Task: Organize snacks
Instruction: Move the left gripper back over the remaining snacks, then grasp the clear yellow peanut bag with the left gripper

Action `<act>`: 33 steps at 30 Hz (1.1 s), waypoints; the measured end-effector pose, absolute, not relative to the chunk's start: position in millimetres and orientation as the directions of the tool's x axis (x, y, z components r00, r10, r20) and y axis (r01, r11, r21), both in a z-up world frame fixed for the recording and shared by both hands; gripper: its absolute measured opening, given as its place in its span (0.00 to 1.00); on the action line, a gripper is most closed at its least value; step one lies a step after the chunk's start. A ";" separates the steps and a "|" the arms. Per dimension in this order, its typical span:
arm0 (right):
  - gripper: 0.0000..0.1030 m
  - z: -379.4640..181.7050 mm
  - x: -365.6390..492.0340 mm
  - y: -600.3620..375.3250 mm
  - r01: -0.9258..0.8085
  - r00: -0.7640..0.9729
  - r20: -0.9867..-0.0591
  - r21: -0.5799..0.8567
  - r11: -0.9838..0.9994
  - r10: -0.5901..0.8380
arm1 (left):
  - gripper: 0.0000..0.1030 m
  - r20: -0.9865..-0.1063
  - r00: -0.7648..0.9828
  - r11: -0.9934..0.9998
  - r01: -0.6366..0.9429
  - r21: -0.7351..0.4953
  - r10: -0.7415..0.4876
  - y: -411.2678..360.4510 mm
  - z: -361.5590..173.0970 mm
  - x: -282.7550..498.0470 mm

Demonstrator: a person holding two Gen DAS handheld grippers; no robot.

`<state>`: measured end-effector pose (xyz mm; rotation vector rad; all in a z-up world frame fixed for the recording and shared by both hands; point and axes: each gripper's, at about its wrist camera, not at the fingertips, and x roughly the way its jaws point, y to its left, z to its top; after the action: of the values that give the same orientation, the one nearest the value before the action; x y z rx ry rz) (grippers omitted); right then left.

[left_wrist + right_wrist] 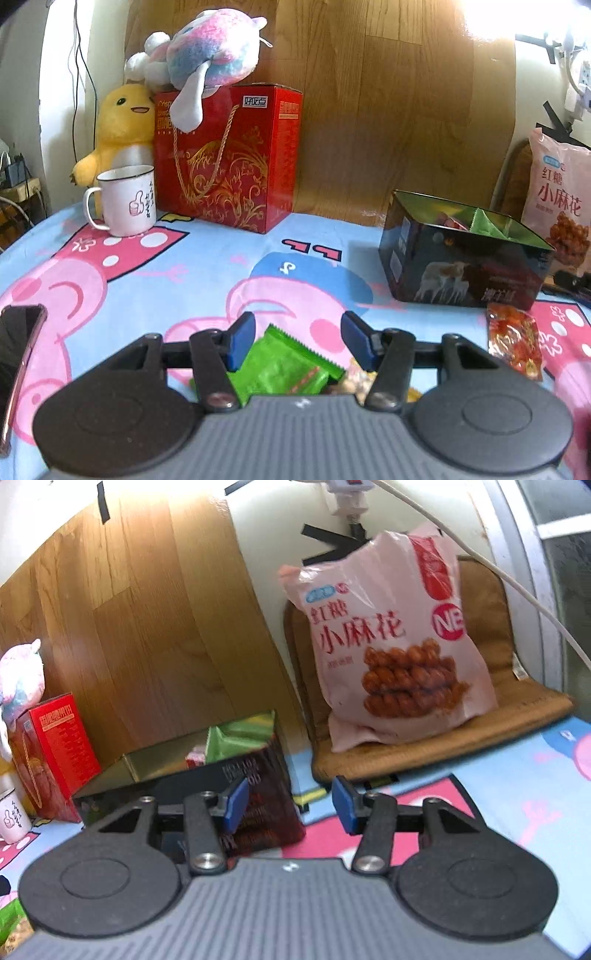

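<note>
The green snack packet lies flat on the cartoon-print cloth directly under the left gripper, whose jaws stand released with one blue pad on each side of it, not yet pinching; its long axis runs on a diagonal, from the serrated end pointing up and away toward the red gift box down to the near end hidden beneath the gripper body. To take it well, I judge the pads should close across the packet's short side near its middle, low enough to catch the film rather than skate over it; a slight turn of the wrist to square the pads with that diagonal would help. A pale wrapped snack lies just beside it at the right pad, so the close should avoid catching both; a red-orange packet lies well to the right, near the dark open tin, which already holds green and red packets. The right gripper hovers beside that dark open tin, jaws released, holding nothing.
</note>
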<state>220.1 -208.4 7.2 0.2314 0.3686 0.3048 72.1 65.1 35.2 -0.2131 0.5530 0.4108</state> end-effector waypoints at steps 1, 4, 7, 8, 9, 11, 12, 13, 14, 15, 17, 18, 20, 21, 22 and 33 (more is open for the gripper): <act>0.51 5.2 217.6 -211.1 -0.246 0.881 -0.333 0.285 0.927 0.336 | 0.51 -0.546 0.776 0.899 -0.429 -0.092 0.315 65.2 33.2 70.2; 0.51 1.2 206.2 -218.6 -0.249 0.860 -0.366 0.310 0.918 0.357 | 0.51 -0.539 0.784 0.902 -0.421 -0.098 0.308 63.7 27.8 66.8; 0.52 -1.1 188.2 -222.0 -0.269 0.841 -0.380 0.324 0.907 0.385 | 0.51 -0.523 0.797 0.908 -0.408 -0.098 0.302 60.1 23.1 64.9; 0.52 -1.8 181.7 -222.4 -0.282 0.833 -0.381 0.331 0.900 0.401 | 0.52 -0.517 0.801 0.910 -0.404 -0.097 0.301 58.7 21.4 64.6; 0.52 -2.3 174.4 -222.1 -0.296 0.826 -0.380 0.335 0.895 0.416 | 0.52 -0.513 0.804 0.911 -0.401 -0.095 0.300 57.9 19.7 64.8; 0.52 -2.7 159.2 -219.1 -0.334 0.815 -0.370 0.327 0.884 0.445 | 0.52 -0.504 0.808 0.912 -0.400 -0.091 0.304 55.9 15.4 64.5; 0.52 -2.4 151.2 -216.7 -0.365 0.807 -0.360 0.319 0.875 0.468 | 0.52 -0.500 0.810 0.912 -0.401 -0.090 0.307 55.2 13.1 64.1; 0.52 -1.7 145.1 -214.7 -0.389 0.800 -0.352 0.312 0.867 0.485 | 0.52 -0.496 0.811 0.911 -0.402 -0.090 0.310 55.1 11.5 63.7; 0.52 -1.6 140.2 -213.1 -0.409 0.794 -0.345 0.307 0.860 0.501 | 0.52 -0.493 0.813 0.910 -0.404 -0.093 0.310 55.9 10.4 63.2; 0.53 -1.2 136.9 -212.6 -0.424 0.788 -0.338 0.307 0.852 0.514 | 0.52 -0.487 0.818 0.909 -0.404 -0.106 0.307 57.4 10.5 61.8; 0.54 -0.7 135.7 -214.4 -0.440 0.778 -0.328 0.326 0.837 0.536 | 0.52 -0.462 0.838 0.903 -0.400 -0.156 0.291 64.6 12.5 55.5; 0.56 -0.8 137.5 -215.6 -0.439 0.774 -0.327 0.340 0.831 0.543 | 0.52 -0.451 0.844 0.897 -0.403 -0.181 0.288 69.7 13.3 52.3; 0.58 -2.1 142.2 -216.7 -0.434 0.763 -0.340 0.362 0.825 0.550 | 0.52 -0.451 0.845 0.875 -0.423 -0.234 0.288 82.9 13.7 47.5; 0.58 -2.5 143.9 -216.3 -0.437 0.756 -0.345 0.367 0.821 0.556 | 0.52 -0.456 0.843 0.861 -0.435 -0.263 0.287 90.8 13.7 45.0; 0.58 -2.6 144.2 -214.9 -0.442 0.751 -0.348 0.366 0.819 0.561 | 0.52 -0.458 0.840 0.847 -0.448 -0.286 0.289 98.1 13.9 42.7; 0.61 -3.3 131.8 -164.2 -0.662 0.561 -0.432 0.278 0.696 0.706 | 0.46 -0.492 0.862 0.841 -0.355 -0.408 0.125 134.0 10.9 1.0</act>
<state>131.8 -164.2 -3.3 0.0876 0.5478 0.8072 1.0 134.0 10.9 -0.5127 0.4696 0.2637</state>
